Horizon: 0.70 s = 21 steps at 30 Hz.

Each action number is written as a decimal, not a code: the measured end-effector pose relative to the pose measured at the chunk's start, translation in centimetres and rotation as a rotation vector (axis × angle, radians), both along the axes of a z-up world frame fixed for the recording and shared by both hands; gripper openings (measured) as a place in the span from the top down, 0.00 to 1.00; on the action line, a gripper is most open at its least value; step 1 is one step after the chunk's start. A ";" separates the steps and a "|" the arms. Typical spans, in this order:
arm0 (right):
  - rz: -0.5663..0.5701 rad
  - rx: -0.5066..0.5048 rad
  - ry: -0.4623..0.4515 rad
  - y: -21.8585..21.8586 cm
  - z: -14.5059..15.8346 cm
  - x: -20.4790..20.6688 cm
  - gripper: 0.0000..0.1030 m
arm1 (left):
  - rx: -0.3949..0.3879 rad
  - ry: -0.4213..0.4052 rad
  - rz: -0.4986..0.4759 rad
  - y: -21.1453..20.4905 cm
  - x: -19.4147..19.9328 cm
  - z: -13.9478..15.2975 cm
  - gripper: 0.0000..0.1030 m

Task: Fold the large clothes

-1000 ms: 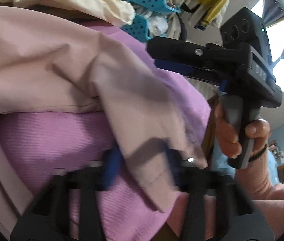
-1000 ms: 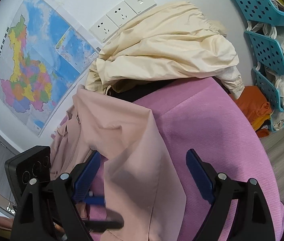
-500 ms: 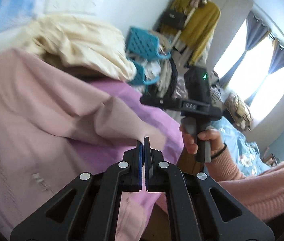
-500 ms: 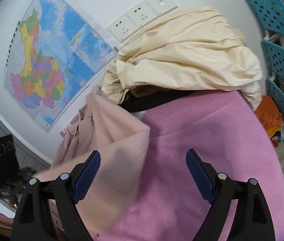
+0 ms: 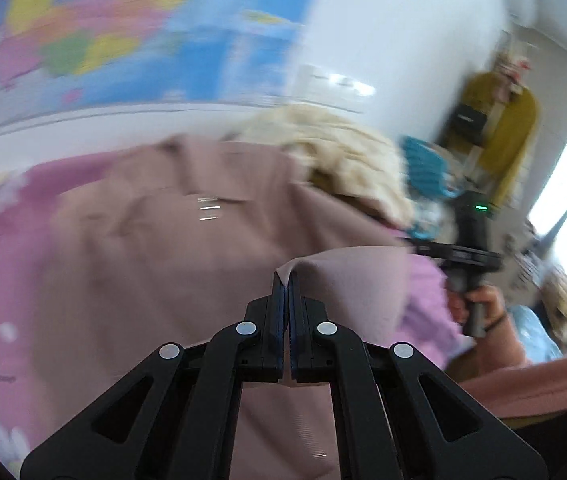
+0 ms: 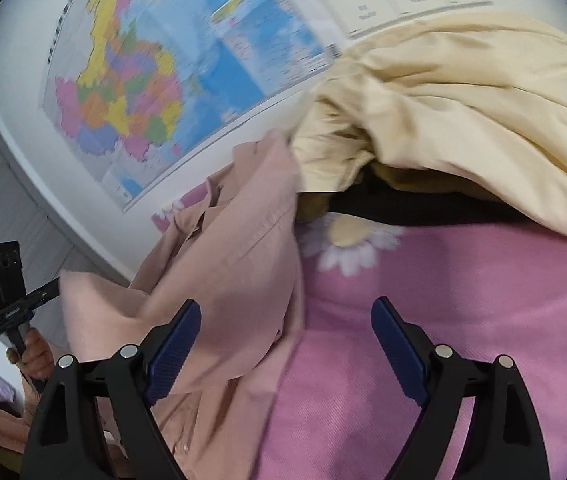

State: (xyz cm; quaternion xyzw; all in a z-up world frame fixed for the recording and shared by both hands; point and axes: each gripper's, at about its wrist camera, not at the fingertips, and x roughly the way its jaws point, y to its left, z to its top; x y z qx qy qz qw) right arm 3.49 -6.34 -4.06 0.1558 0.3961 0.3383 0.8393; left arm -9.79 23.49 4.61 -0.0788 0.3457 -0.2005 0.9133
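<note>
Left gripper (image 5: pixel 286 280) now clamped shut on pink shirt (image 5: pixel 187 256) edge, lifted from spread a second ago; right gripper (image 6: pixel 286 344) gapes wide, empty; fold under way.

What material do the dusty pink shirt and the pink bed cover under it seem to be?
Dusty pink shirt: probably thin woven cotton, matte; it drapes in soft folds with stitched seams. Pink bed cover: seemingly a thicker ribbed textile, matte; fine parallel lines show.

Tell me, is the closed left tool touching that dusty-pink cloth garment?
Touching. The left wrist view shows the left tool shut, with a fold of the dusty-pink cloth garment pinched between its blue pads and lifted.
</note>
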 end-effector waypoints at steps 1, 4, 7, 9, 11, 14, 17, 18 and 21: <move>0.018 0.000 0.004 0.9 0.1 0.5 0.18 | 0.008 0.015 0.052 1.6 0.3 -0.4 0.98; 0.049 -0.025 0.009 3.0 0.3 1.9 0.18 | 0.024 0.055 0.160 4.9 1.8 -2.1 0.98; 0.069 -0.039 0.013 4.9 0.4 3.3 0.18 | 0.071 0.088 0.272 7.8 2.9 -3.7 0.98; 0.066 -0.062 0.020 5.7 0.4 4.1 0.18 | 0.071 0.112 0.316 9.5 3.5 -4.6 0.98; 0.064 -0.090 0.022 6.8 0.2 5.3 0.18 | 0.079 0.125 0.350 10.8 3.8 -5.2 0.98; 0.059 -0.141 0.031 8.5 -0.5 7.1 0.18 | 0.096 0.142 0.384 11.9 4.1 -6.0 0.97; 0.068 -0.190 0.053 10.2 -1.7 9.1 0.18 | 0.095 0.155 0.382 12.0 4.5 -6.5 0.97; 0.063 -0.202 0.063 10.6 -2.2 9.8 0.18 | 0.100 0.155 0.382 11.9 4.4 -6.5 0.97; 0.044 -0.195 0.116 10.9 -3.5 12.0 0.75 | 0.103 0.162 0.369 12.2 4.7 -6.7 0.96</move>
